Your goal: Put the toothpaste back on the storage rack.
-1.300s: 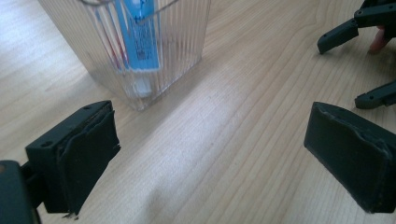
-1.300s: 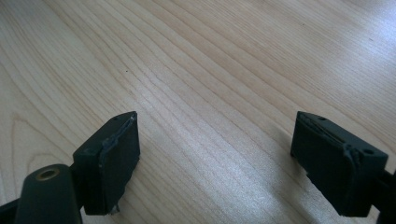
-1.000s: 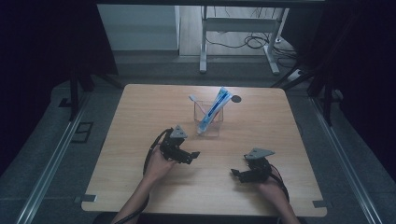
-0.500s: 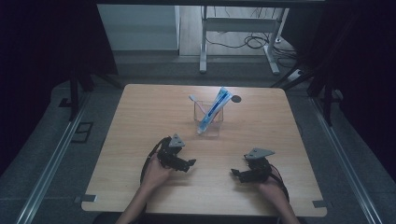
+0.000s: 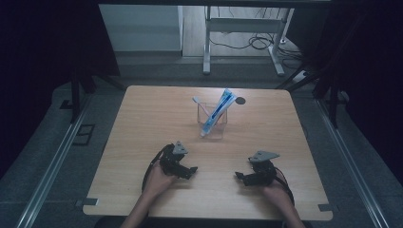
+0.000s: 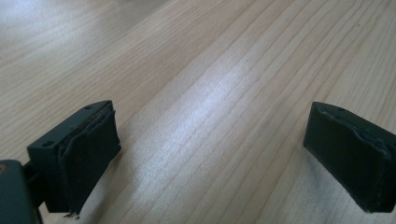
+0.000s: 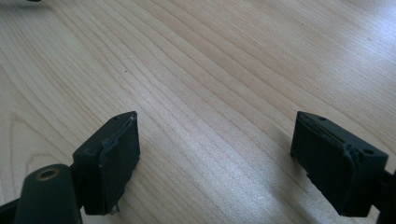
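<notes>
A clear glass cup [image 5: 212,122] stands upright at the middle of the wooden table [image 5: 142,114]. A blue and white toothpaste tube [image 5: 217,110] and a white toothbrush [image 5: 198,101] lean inside it. My left gripper [image 5: 191,170] rests low on the table near the front left, well short of the cup. Its jaws stand wide apart over bare wood in the left gripper view [image 6: 229,154]. My right gripper [image 5: 239,176] lies at the front right, open too, with nothing between its pads [image 7: 215,163].
A small dark round mark [image 5: 241,100] sits on the table right of the cup. Metal rails [image 5: 57,156] run along both sides of the table. A desk frame [image 5: 242,42] and cables lie on the floor beyond the far edge.
My left gripper has drawn back from near the cup toward the front edge and lowered onto the table. The right gripper has stayed in place.
</notes>
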Available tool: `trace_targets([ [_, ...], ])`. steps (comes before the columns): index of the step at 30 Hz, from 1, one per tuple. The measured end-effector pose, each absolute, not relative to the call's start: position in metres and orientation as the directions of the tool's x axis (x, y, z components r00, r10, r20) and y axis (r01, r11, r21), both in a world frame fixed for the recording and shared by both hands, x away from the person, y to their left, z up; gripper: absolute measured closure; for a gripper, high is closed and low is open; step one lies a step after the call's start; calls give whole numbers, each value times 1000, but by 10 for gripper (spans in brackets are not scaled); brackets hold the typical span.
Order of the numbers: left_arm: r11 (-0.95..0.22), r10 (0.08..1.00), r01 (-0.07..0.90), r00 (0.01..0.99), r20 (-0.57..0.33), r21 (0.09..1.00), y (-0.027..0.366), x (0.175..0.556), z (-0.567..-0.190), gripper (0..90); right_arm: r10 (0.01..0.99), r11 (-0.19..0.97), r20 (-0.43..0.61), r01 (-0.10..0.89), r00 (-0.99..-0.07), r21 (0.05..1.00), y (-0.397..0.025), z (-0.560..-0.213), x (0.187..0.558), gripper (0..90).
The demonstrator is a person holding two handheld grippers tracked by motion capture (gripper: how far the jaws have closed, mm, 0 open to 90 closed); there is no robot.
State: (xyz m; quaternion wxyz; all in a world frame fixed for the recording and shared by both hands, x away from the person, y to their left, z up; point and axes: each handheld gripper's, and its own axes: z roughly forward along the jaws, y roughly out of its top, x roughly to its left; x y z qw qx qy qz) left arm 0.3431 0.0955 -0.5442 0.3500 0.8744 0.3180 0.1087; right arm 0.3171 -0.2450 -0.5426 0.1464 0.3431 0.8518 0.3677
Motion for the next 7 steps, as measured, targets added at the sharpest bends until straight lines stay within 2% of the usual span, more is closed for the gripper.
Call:
trace_targets([
  [7, -558, 639, 486, 769, -27, 673, 95, 342, -545, 32, 692, 494, 3, 477, -722, 727, -245, -543, 317, 152],
])
